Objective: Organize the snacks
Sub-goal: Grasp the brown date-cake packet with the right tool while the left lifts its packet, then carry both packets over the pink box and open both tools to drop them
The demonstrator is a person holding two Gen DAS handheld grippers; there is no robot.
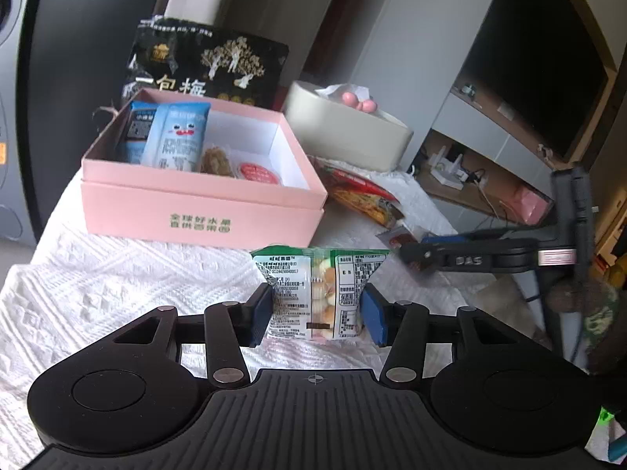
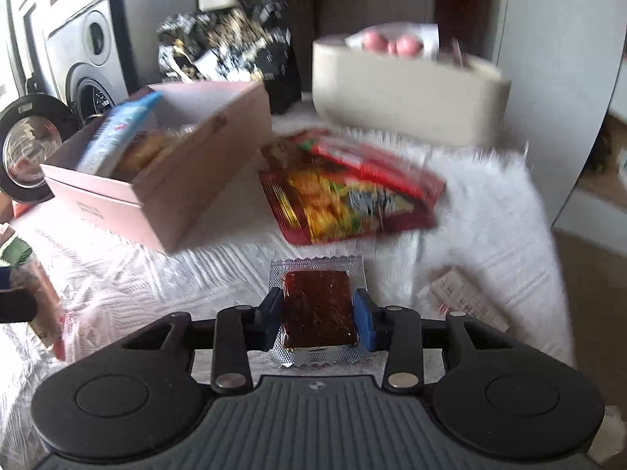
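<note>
a white textured cloth [image 1: 117,282] covers the table, with open cloth between the left gripper [image 1: 315,313] and the near wall of the pink box [image 1: 200,211], and the cloth's right edge falling away toward the floor in the right wrist view. the left gripper is held level above the cloth, pointing at the box front, its blue pads pressed against both sides of a green-and-white snack packet [image 1: 317,293] that stands upright between them, pale round pieces showing through its clear strip. the right gripper [image 2: 318,319] hangs over the near cloth, its jaws clenched on a clear-edged sachet with a dark red-brown slab [image 2: 317,309]; that view is blurred with motion. the pink box sits open toward the back left, holding two blue packets [image 1: 176,137] leaning upright at its left side, a brownish snack and a small red-lidded cup [image 1: 256,172] beside them, the right part of its white floor bare. a black bag with gold trees [image 1: 211,62] stands behind the box. a beige oval container [image 1: 345,133] sits to the box's right, pink balls at its top. a red and yellow snack bag [image 2: 348,188] lies flat between the container and the right gripper, just beside the box's right corner. a small pale packet [image 2: 468,301] lies near the cloth's right edge.
</note>
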